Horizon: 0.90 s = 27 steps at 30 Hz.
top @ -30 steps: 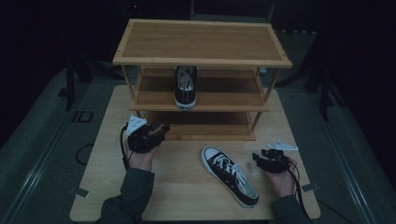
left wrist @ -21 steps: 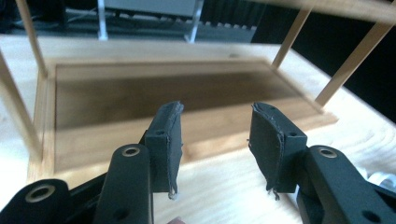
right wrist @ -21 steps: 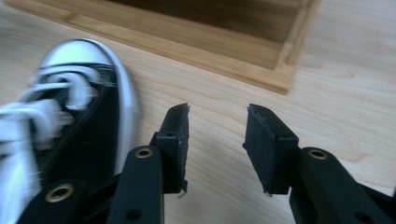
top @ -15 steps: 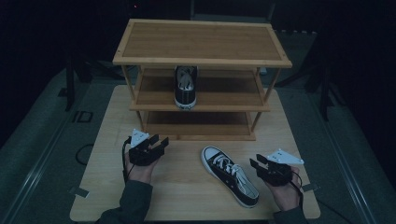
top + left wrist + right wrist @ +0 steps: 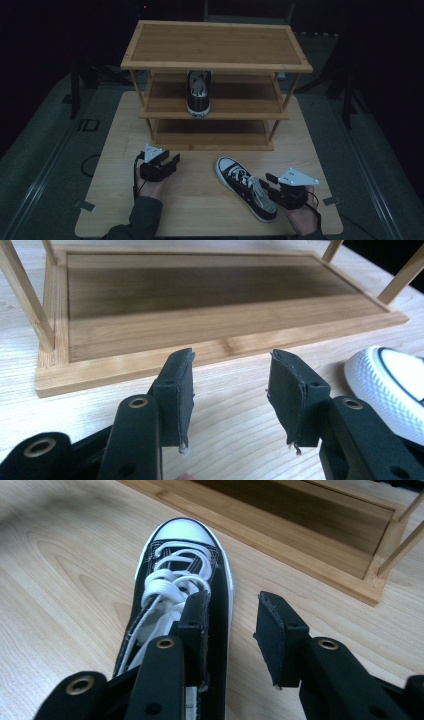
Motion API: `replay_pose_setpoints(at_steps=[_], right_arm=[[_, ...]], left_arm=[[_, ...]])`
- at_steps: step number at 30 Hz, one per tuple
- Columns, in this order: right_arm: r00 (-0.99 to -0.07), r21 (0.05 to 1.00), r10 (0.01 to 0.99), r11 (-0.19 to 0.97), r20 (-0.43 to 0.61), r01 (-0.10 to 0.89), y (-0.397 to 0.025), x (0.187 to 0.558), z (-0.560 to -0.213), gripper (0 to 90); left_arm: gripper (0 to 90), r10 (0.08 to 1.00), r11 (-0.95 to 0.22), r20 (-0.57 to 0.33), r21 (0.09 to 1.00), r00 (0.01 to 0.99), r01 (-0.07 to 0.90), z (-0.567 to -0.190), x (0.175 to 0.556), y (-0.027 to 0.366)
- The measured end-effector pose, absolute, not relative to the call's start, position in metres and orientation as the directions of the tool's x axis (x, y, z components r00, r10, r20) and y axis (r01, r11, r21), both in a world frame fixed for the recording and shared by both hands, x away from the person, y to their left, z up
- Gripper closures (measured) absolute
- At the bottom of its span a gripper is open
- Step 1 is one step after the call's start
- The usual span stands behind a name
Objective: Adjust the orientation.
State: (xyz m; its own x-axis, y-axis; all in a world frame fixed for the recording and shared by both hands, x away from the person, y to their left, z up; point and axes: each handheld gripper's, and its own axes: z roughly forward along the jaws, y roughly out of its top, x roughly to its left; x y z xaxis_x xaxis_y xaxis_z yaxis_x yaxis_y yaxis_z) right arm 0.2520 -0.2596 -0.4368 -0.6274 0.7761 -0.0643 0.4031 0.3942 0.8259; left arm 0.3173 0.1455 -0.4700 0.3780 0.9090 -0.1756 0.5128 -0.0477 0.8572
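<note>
Two jaws of the right gripper [image 5: 230, 615] stand apart, straddling the near side wall of the loose shoe [image 5: 245, 186] at lower centre of the table [image 5: 200, 210]. Seat them deeper before closing. Left gripper [image 5: 230, 390] hangs apart, empty. Second shoe [image 5: 199, 94] sits on the rack [image 5: 215, 65], middle shelf; dark room surrounds.

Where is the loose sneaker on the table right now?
In the high view the sneaker lies on the table in front of the shoe rack, right of centre, its heel end at the open right gripper.
</note>
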Motion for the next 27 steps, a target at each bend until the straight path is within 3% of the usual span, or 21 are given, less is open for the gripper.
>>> replay_pose_setpoints(at_steps=[11, 15, 20, 27], right_arm=[[-0.659, 0.817, 0.750, 0.411, -0.051, 0.404, -0.253, 0.249, -0.439, 63.9], [-0.652, 0.794, 0.756, 0.435, -0.065, 0.424, -0.251, 0.252, -0.444, 71.1], [-0.654, 0.789, 0.757, 0.406, -0.007, 0.462, -0.254, 0.259, -0.448, 86.4], [-0.624, 0.784, 0.775, 0.327, 0.097, 0.528, -0.265, 0.269, -0.452, 88.0]], left_arm=[[53.3, 0.912, -0.052, -0.173, 0.851, 0.372, 0.523, -0.475, 0.320, 0.146], [53.3, 0.913, -0.050, -0.174, 0.851, 0.370, 0.522, -0.475, 0.320, 0.146], [53.2, 0.912, -0.050, -0.175, 0.850, 0.370, 0.525, -0.476, 0.321, 0.146], [53.2, 0.914, -0.050, -0.173, 0.850, 0.367, 0.525, -0.475, 0.321, 0.146]])
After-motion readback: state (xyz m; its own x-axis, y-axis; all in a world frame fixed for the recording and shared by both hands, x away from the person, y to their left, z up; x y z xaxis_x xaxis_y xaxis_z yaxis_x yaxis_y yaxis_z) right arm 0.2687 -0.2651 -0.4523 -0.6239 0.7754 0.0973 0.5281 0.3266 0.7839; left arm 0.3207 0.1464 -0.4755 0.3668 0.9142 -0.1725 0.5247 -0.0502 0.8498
